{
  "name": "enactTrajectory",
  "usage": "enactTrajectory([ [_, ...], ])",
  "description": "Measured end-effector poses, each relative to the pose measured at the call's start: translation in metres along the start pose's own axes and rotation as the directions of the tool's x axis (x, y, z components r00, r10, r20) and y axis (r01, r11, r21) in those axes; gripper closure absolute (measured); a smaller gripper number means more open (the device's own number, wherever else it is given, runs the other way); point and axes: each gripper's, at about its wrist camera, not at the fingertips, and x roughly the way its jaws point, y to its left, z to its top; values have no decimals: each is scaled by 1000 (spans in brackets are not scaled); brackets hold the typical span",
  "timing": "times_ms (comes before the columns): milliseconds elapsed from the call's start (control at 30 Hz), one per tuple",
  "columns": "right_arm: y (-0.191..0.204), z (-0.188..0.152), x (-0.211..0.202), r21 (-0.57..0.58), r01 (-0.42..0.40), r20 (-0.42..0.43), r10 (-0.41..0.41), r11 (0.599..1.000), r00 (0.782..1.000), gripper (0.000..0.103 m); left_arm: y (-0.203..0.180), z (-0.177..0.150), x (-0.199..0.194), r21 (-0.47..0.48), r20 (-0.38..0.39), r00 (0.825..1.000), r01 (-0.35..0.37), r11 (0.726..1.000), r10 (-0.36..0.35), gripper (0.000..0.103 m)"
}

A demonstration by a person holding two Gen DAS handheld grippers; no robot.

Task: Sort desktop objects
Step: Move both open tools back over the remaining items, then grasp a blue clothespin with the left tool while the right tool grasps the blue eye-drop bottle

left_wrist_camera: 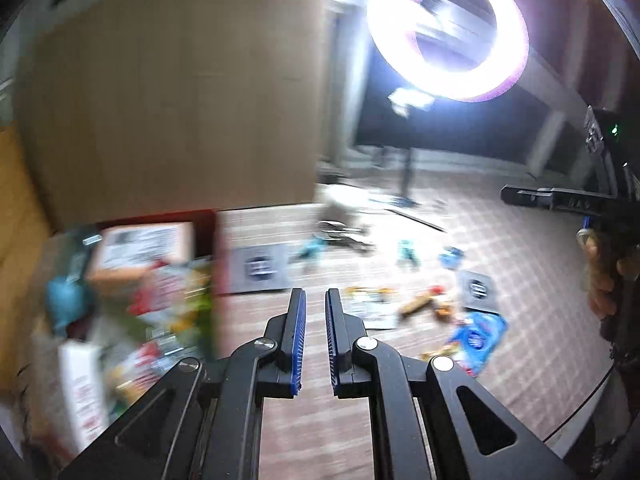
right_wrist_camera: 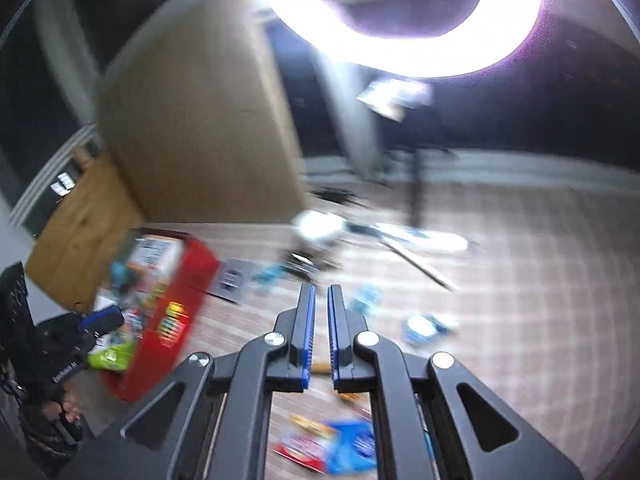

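Note:
Both views are blurred by motion. My left gripper (left_wrist_camera: 315, 292) hovers over the wooden tabletop (left_wrist_camera: 304, 440) with its blue pads nearly together and nothing between them. A red box (left_wrist_camera: 204, 240) packed with snack packets stands to its left. Loose items lie ahead to the right: a blue packet (left_wrist_camera: 476, 336), yellow-brown snack bars (left_wrist_camera: 420, 302) and small teal things (left_wrist_camera: 406, 254). My right gripper (right_wrist_camera: 321, 288) is likewise narrow and empty, with a blue packet (right_wrist_camera: 352, 448) below it and the red box (right_wrist_camera: 168, 320) at its left. The right gripper (left_wrist_camera: 520, 196) also shows in the left wrist view.
A bright ring light (left_wrist_camera: 448, 32) on a stand glares from behind the table. Two grey socket plates (left_wrist_camera: 260, 268) (left_wrist_camera: 478, 286) are set in the tabletop. A large cardboard panel (left_wrist_camera: 180, 100) stands behind the red box. A hand (left_wrist_camera: 600, 276) holds the right gripper.

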Motion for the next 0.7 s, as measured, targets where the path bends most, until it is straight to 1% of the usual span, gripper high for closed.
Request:
enactTrajectory([
  [33, -16, -6, -2, 28, 21, -1, -21, 999, 1000, 96, -12, 4, 12, 20, -15, 999, 29, 999, -28, 93],
  [133, -60, -23, 5, 114, 86, -47, -81, 990, 996, 96, -44, 11, 47, 68, -63, 993, 100, 993, -96, 91],
  [200, -82, -35, 12, 151, 95, -77, -84, 984, 993, 95, -59, 14, 70, 82, -99, 988, 131, 988, -123, 82],
  [233, -91, -39, 17, 164, 103, -96, -88, 981, 992, 93, -65, 16, 81, 89, -113, 985, 140, 986, -130, 81],
  [267, -96, -42, 22, 164, 107, -105, -91, 981, 990, 87, -69, 18, 92, 85, -121, 984, 140, 986, -129, 81],
  [333, -101, -46, 33, 158, 105, -120, -86, 982, 989, 82, -79, 21, 114, 84, -142, 980, 150, 985, -137, 80],
  [367, -103, -47, 40, 154, 98, -128, -78, 983, 989, 79, -82, 23, 125, 82, -162, 977, 156, 984, -142, 78],
  [400, -105, -47, 47, 150, 91, -137, -70, 984, 988, 77, -86, 25, 136, 82, -180, 973, 161, 983, -144, 72],
  [467, -104, -44, 62, 126, 86, -160, -65, 988, 985, 67, -96, 29, 155, 107, -206, 970, 152, 983, -128, 69],
  [500, -103, -42, 69, 103, 73, -165, -55, 992, 985, 66, -102, 30, 165, 117, -223, 968, 146, 982, -117, 69],
  [567, -100, -36, 82, 76, 44, -168, -31, 996, 985, 53, -112, 34, 183, 131, -243, 963, 149, 980, -114, 69],
  [633, -96, -31, 95, 51, 16, -172, -7, 999, 985, 51, -122, 38, 199, 147, -264, 959, 150, 978, -107, 68],
  [700, -96, -27, 104, 55, 36, -192, -25, 998, 981, 51, -130, 41, 214, 173, -278, 957, 139, 975, -87, 68],
])
